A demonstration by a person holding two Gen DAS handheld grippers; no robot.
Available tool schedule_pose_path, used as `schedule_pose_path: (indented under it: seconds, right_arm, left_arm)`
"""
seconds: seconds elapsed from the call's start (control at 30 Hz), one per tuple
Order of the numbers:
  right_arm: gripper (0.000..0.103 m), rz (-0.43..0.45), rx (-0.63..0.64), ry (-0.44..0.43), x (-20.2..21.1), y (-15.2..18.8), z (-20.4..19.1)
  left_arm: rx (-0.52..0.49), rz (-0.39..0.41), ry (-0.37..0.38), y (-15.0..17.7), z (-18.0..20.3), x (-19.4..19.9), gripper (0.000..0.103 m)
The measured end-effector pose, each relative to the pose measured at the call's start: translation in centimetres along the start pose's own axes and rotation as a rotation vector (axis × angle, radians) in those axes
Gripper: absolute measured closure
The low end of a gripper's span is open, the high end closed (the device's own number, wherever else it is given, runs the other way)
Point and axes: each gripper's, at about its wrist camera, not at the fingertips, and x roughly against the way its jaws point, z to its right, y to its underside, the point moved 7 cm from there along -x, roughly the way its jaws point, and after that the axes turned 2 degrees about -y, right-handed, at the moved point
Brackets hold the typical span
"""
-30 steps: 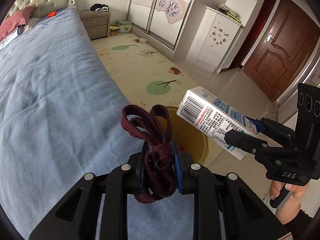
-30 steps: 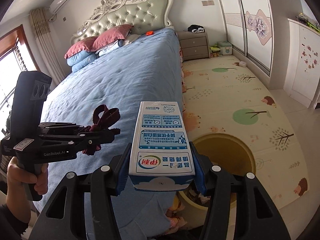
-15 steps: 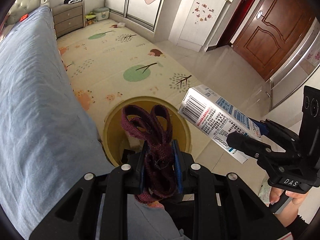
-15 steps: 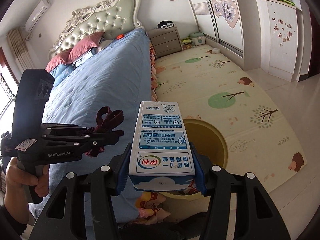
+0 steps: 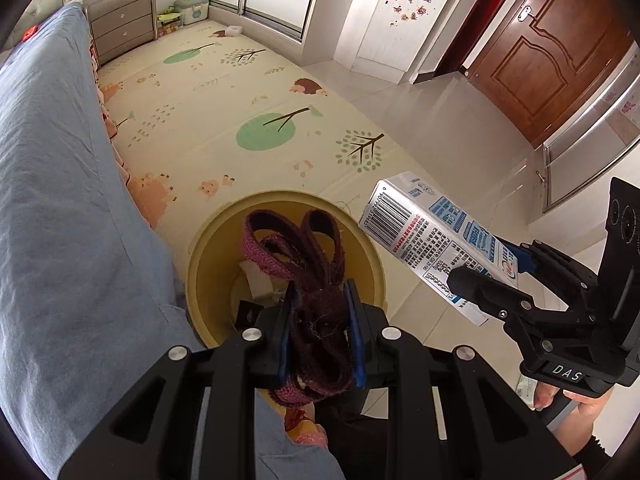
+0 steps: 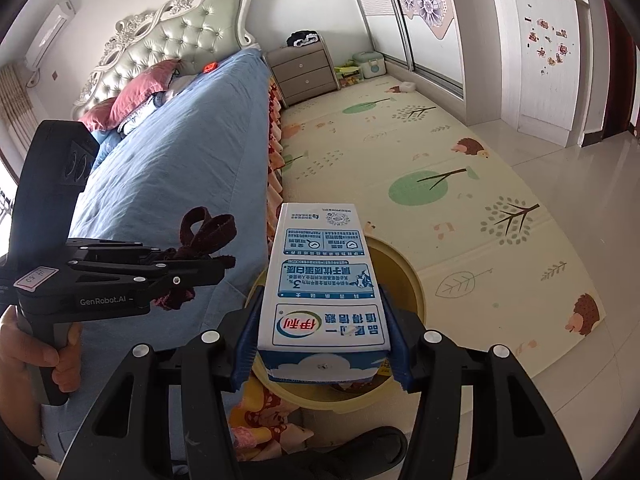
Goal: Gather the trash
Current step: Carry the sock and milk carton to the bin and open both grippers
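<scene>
Left gripper (image 5: 320, 328): pinching maroon strap (image 5: 304, 256), lower centre, above yellow bin (image 5: 208, 264) for dropping.
Right gripper (image 6: 324, 344): clamping milk carton (image 6: 324, 280), lower centre, near bin.

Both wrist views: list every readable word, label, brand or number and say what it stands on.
"DAS": white letters on the right gripper body.
"GenRobot.AI": on the left gripper body.
"伊利": red brand logo on the milk carton, seen upside down.
"3": large digit on the carton's blue panel.
Barcode digits and the carton's fine print: too small to read.
Pink sticker on the left gripper: handwriting illegible.

Left tongs (image 6: 200, 268) read "GenRobot.AI"; right tongs (image 5: 490, 270), "DAS".
</scene>
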Motion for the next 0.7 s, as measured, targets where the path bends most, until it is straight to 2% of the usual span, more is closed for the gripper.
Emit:
schedule_pose_path:
  seconds: [0.2, 0.23, 0.27, 0.3, 0.33, 0.37, 0.5, 0.7]
  right_arm:
    - [0.05, -0.04, 0.012, 0.008, -2.6, -0.3, 0.2]
    - [0.05, -0.048, 0.012, 0.009, -3.0, -0.3, 0.2]
    - [0.048, -0.06, 0.011, 0.01, -3.5, -0.1, 0.3]
    - [0.04, -0.072, 0.007, 0.011, -4.0, 0.0, 0.5]
    - [0.037, -0.079, -0.007, 0.016, -4.4, 0.2, 0.7]
    - [0.037, -0.085, -0.02, 0.017, -4.8, 0.5, 1.0]
    - [0.037, -0.1, -0.036, 0.005, -5.0, 1.3, 1.1]
    - [0.037, -0.094, -0.012, 0.008, -3.9, 1.3, 0.5]
  left_arm:
    - [0.034, -0.006, 0.009, -0.1, -1.0, -0.3, 0.08]
    - [0.047, -0.009, 0.011, 0.1, -1.1, -0.4, 0.077]
    - [0.063, -0.014, 0.013, -0.1, -1.3, -0.7, 0.071]
    - [0.086, -0.016, 0.019, -0.3, -1.7, -0.9, 0.05]
    - [0.113, -0.016, 0.018, -0.3, -2.3, -1.1, 0.028]
    - [0.139, -0.018, 0.01, -0.3, -2.8, -1.2, 0.023]
    - [0.179, -0.049, 0.03, -0.1, -3.4, -1.6, 0.021]
    - [0.102, -0.035, -0.023, -0.2, -2.3, -1.5, 0.02]
